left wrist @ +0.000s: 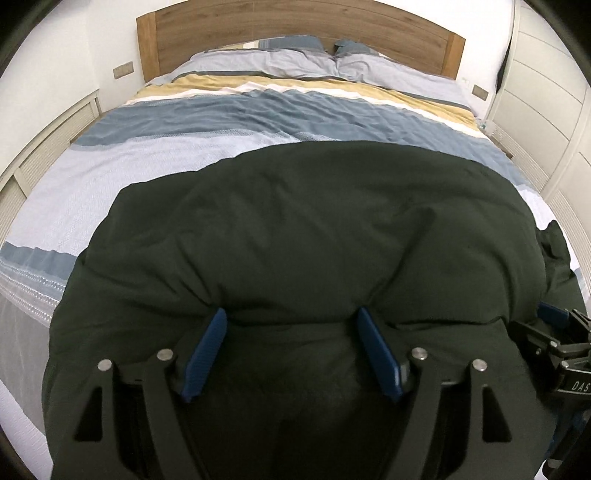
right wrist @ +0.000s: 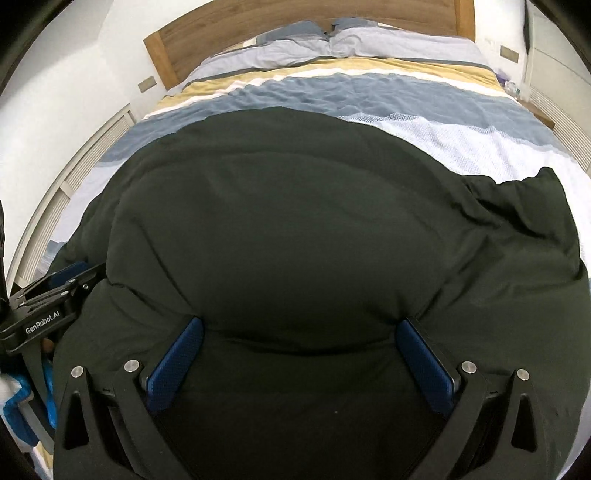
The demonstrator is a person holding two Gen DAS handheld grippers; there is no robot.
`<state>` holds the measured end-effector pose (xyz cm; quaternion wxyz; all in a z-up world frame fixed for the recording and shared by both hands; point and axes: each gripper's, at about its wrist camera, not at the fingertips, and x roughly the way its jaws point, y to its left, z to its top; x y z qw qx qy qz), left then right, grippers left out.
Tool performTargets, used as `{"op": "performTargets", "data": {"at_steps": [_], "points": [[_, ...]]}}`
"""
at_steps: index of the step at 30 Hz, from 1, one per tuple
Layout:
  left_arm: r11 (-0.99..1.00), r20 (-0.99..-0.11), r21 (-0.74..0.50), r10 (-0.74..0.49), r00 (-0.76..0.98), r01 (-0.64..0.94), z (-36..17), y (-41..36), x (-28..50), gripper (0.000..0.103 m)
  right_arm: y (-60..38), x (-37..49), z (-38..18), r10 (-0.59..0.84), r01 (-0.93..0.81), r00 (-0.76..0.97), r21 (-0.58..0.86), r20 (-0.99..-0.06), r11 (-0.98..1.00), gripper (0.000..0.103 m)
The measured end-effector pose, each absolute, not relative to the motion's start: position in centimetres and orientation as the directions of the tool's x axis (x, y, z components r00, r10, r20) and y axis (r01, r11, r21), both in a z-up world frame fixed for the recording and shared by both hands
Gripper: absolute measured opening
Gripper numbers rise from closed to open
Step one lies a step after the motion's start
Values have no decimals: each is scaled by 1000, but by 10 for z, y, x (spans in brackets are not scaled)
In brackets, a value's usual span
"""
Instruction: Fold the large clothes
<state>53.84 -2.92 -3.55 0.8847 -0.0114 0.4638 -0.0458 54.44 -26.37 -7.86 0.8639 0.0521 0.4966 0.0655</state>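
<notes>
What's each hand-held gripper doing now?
Left hand-held gripper: jaws wide, garment bunched between them; grip cannot be told.
Right hand-held gripper: the same.

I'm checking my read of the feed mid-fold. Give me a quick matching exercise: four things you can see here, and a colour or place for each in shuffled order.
Things:
1. garment
2. headboard
3. gripper pads
4. pillows

Colour or place:
A. blue
B. wooden, at the far end of the bed
C. dark green-black, spread over the near half of the bed
D. pale grey-blue, lying just in front of the headboard

Pairs: 1-C, 2-B, 3-A, 4-D
</notes>
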Motion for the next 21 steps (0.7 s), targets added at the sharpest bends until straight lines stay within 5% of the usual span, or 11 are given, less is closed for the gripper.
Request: {"op": "performTargets", "data": {"at_steps": [14, 21], "points": [[997, -829, -59, -81, 553, 58, -34, -25, 533, 79, -283, 540, -70, 170, -27, 496, 181, -851, 983, 102], [981, -820, -191, -179, 544, 35, 2, 40, 519, 80, -339, 517, -41, 146, 34, 516, 191, -844, 981, 102]]}}
